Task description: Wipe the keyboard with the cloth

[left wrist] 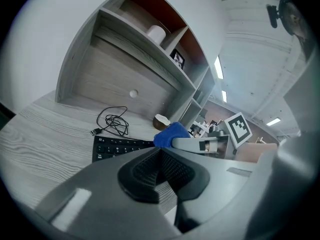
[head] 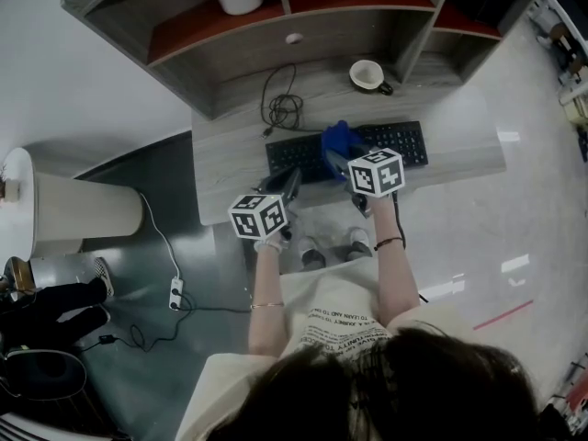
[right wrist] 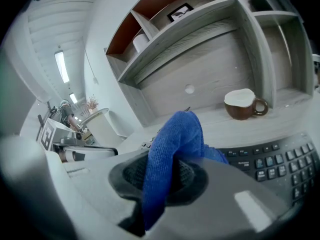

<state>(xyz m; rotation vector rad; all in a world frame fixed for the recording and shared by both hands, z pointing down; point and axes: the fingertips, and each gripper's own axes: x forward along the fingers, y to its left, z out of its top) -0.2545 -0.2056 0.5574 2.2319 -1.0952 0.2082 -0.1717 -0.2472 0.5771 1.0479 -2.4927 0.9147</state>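
The right gripper (right wrist: 160, 176) was clenched on the blue cloth (right wrist: 172, 144), which bunched above its jaws, with the black keyboard (right wrist: 280, 161) just ahead and below. The left gripper (left wrist: 162, 171) was closed and empty. Wiping looked in hand; the next move called for pressing the cloth onto the keys and sweeping.

Head view overhead, gripper views close, low, sharing keyboard (head: 404, 143)
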